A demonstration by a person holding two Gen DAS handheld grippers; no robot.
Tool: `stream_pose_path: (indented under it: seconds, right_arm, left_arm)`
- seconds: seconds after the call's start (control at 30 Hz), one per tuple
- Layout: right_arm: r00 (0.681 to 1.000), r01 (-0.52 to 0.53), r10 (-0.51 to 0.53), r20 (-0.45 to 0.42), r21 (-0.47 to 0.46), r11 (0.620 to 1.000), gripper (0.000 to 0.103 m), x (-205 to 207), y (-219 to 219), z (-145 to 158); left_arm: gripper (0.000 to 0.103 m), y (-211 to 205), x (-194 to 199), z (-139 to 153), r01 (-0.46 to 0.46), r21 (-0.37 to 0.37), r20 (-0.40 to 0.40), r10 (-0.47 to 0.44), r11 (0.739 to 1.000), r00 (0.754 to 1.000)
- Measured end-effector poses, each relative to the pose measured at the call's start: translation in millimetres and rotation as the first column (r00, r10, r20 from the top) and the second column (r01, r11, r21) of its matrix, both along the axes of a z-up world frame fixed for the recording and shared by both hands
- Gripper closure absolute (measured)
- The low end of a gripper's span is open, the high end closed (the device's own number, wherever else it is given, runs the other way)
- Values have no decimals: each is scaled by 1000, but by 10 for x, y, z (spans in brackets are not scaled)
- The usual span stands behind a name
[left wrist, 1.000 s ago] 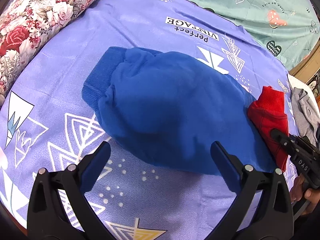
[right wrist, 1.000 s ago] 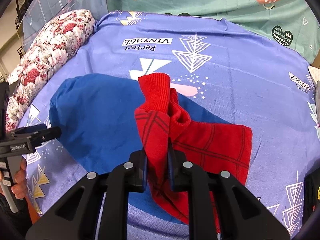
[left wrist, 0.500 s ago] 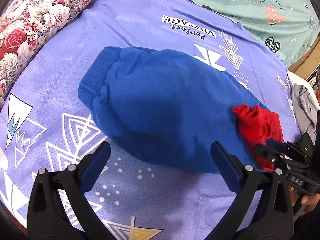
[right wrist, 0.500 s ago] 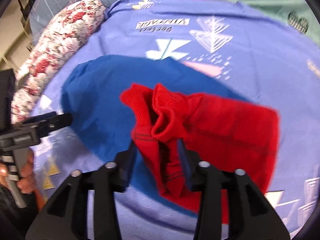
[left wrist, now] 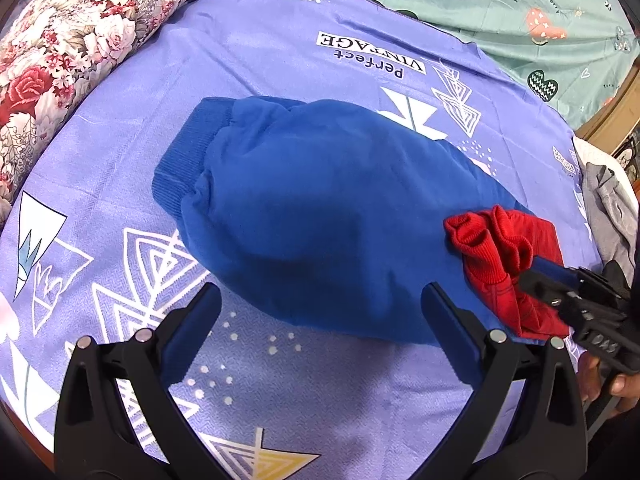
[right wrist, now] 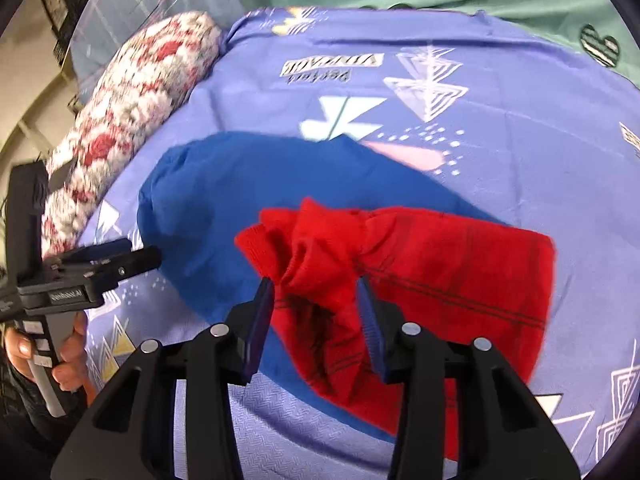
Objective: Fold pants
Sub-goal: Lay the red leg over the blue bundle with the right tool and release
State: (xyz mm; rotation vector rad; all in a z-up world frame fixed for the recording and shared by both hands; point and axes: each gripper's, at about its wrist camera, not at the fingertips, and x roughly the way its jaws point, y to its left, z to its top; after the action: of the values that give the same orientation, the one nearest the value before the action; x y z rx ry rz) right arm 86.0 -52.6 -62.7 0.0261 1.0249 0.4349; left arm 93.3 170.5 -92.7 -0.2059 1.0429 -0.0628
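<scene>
Blue pants lie in a rounded heap on the purple bedsheet, ribbed cuff at the far left. A red garment lies over their right end, its ribbed cuff bunched up. My right gripper straddles that bunch. Its jaws are closing, with the red cloth loose between them and no firm pinch visible. In the left wrist view the right gripper reaches the red garment from the right. My left gripper hangs wide open over the near edge of the blue pants, holding nothing.
A floral pillow runs along the left side. A green sheet with hearts covers the far end of the bed. A grey garment lies at the right edge. A person's hand grips the left tool's handle.
The right gripper, earlier shut on the raised red cuff, opened its jaws. The cuff slumped into a bunch on the blue pants. The left gripper stayed where it was.
</scene>
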Motion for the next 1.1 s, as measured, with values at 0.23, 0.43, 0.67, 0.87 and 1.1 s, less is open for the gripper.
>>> stream_pose_path:
  seconds: [0.23,0.43,0.67,0.87,1.1]
  right_arm:
    - [1000,3,-2,-8,64,998,97,48,17,20]
    - [998,-46,49,-29,106,993,97,37,128,26]
    - [988,-35,56,-142,144,989,76,128,134,-230]
    - [998,-16,27,-51,209,978,64,-34,-295,136]
    - [967,248,-249,50,34,968,91,15,-1053,77]
  left_arm:
    - [2,72,-10,10,-15,0,2,15,1000,1000]
    - [2,43,7,-13,-9,0,-4,9,1000,1000]
    - [2,-108,60,-33,20,17,-20,-19,1000,1000]
    - [2,-247,72,41,46,39,-5,-46,998,999]
    - [2,-511,202,44,76,19,-11,-76,997,997]
